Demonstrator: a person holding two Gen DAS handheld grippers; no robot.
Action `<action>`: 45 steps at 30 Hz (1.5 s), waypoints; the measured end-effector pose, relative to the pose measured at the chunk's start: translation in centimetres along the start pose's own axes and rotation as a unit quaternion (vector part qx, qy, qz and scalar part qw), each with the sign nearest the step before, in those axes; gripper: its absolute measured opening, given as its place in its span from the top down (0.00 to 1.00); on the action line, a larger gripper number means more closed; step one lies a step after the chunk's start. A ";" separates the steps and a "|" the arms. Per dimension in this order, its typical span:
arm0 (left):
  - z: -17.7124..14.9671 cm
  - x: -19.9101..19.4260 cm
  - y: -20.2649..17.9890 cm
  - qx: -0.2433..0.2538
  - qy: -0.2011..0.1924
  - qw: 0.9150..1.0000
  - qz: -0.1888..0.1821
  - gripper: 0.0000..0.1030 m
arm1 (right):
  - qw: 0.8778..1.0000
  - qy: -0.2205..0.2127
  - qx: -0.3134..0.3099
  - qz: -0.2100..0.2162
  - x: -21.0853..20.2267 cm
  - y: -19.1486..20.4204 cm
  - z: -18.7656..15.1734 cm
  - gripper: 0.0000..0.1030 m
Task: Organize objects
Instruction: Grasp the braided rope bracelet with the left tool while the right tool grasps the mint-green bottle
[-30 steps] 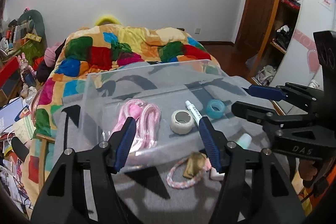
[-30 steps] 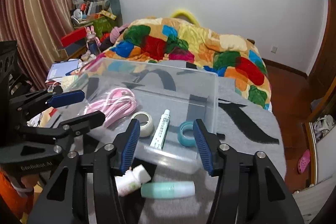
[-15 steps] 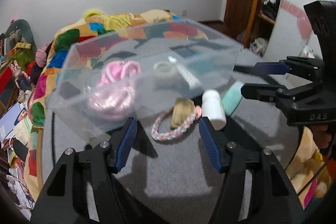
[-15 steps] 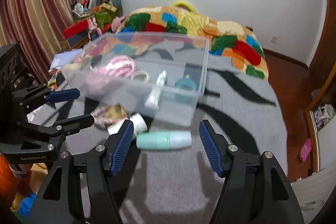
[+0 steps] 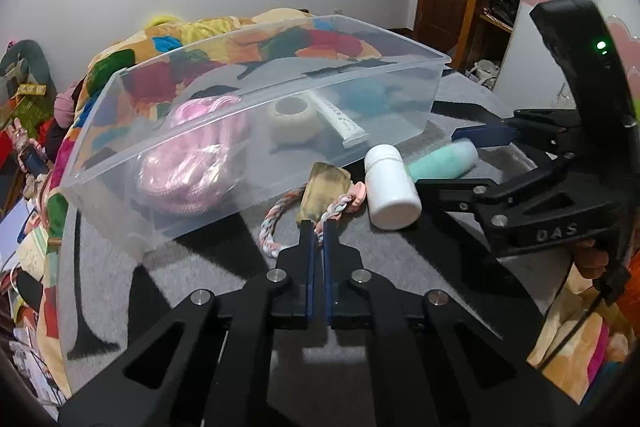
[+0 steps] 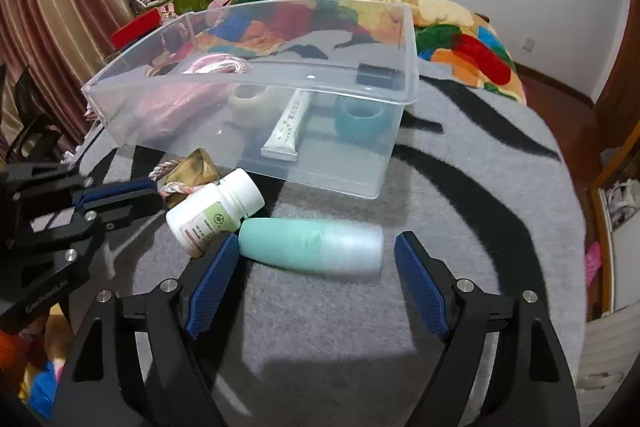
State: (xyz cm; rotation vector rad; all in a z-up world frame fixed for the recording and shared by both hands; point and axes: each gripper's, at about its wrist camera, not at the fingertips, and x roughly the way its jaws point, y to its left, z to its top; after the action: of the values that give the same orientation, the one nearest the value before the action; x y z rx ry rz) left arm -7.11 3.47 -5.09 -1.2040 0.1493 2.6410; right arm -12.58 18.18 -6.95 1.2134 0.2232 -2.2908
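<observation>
While its jaws pinch the braided loop, left gripper low; right gripper wide astride mint bottle.

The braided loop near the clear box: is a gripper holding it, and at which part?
The left gripper is shut on the braided loop, pinching its near strand; the right gripper holds nothing.

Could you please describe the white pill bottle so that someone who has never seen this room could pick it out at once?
Start at the clear plastic bin on the grey cloth; three loose things lie just in front of it. The white pill bottle lies on its side between the braided cord and the mint-green bottle. Alone among them it is opaque white, with a screw cap and printed label.
</observation>
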 end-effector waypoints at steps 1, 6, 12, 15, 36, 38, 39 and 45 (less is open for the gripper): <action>-0.1 -0.2 0.2 -0.007 0.000 1.000 0.000 0.99 | 1.000 0.001 0.000 -0.002 0.1 0.0 0.0 0.24; -0.2 -2.1 1.4 -0.033 -0.019 0.999 -0.005 1.00 | 1.000 -0.008 -0.008 -0.021 0.1 0.6 -0.4 0.30; 0.2 -3.2 1.3 -0.021 -0.024 0.999 0.000 0.98 | 1.000 -0.020 -0.018 -0.016 -0.7 1.0 -0.7 0.33; 0.4 -1.7 1.1 -0.004 -0.008 1.000 0.006 0.81 | 0.999 -0.022 -0.027 -0.017 -1.3 1.3 -1.2 0.33; 0.1 -1.6 0.8 0.012 -0.016 0.999 0.031 0.98 | 0.999 -0.031 0.003 0.008 -2.9 0.3 -2.8 0.33; 0.5 -2.5 0.9 0.005 -0.026 0.999 0.026 0.98 | 0.999 -0.036 0.008 0.008 -3.3 0.1 -2.6 0.33; 0.7 -3.0 1.0 0.000 -0.033 0.999 0.023 0.98 | 0.999 -0.040 0.011 0.008 -3.5 0.0 -2.4 0.33; 2.3 -5.5 1.4 -0.017 -0.066 0.998 0.006 0.98 | 0.997 -0.068 0.019 0.009 -5.2 -0.3 -0.9 0.33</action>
State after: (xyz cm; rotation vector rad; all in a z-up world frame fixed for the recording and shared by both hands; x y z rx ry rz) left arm -5.61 1.62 0.55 -1.0376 0.0905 2.7333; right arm -9.76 20.74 -3.31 1.0667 0.1195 -2.3604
